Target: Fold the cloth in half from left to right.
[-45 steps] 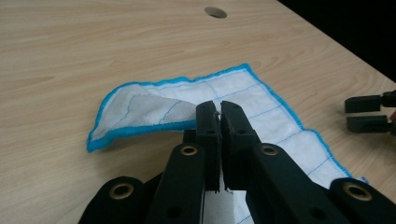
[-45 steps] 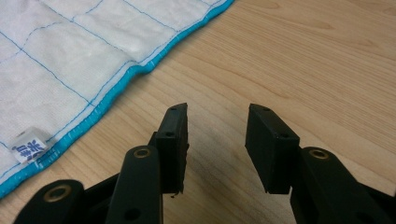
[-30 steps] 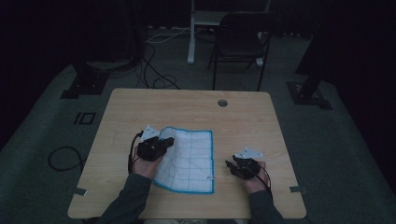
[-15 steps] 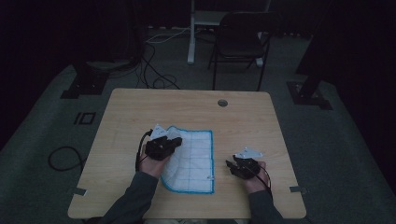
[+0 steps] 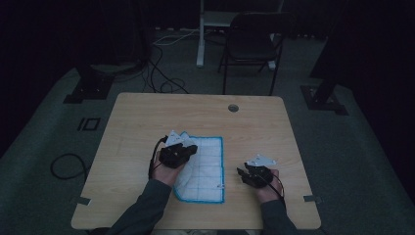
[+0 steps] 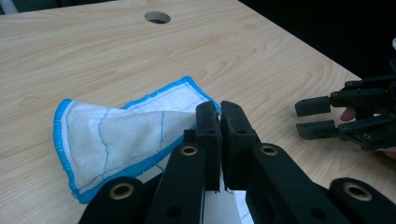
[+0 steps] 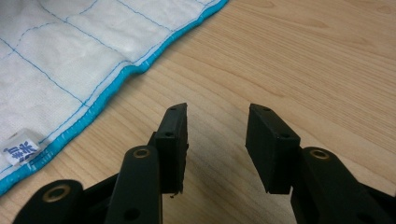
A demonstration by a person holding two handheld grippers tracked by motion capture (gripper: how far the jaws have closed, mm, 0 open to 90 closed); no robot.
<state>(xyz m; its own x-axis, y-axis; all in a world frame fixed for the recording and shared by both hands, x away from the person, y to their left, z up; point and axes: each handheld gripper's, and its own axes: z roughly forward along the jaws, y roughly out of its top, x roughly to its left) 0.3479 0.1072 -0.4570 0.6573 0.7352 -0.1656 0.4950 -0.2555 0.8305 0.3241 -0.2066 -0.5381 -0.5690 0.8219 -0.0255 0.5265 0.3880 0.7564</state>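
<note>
**Cloth getting folded over, left gripper has the corner**

Cloth [image 5: 208,166] is a white dishcloth with a blue stitched border and a thin blue grid, lying on the desk [image 5: 147,117] a bit toward the near edge, roughly mid-width. The left gripper [image 6: 219,126] has its two black jaws pressed together on a bit of the fabric, with white cloth showing in the slit between them. From that pinch the cloth's left side is lifted and doubled over toward the middle, so in the left gripper view you see a rounded flap with the blue hem curling around it, resting on the rest of the cloth. In the high view the left gripper sits over the cloth's left part, hand under it, dark sleeve coming in from the near edge.

The right gripper [image 7: 217,140] is just off the cloth's right edge, near its near-right corner, jaws spread apart with bare wood between them, touching nothing. A small white label [image 7: 21,149] with blue print sits on the hem just beside it.

Further out there's a round cable hole [image 5: 233,107] near the desk's far edge, right of center.
</note>
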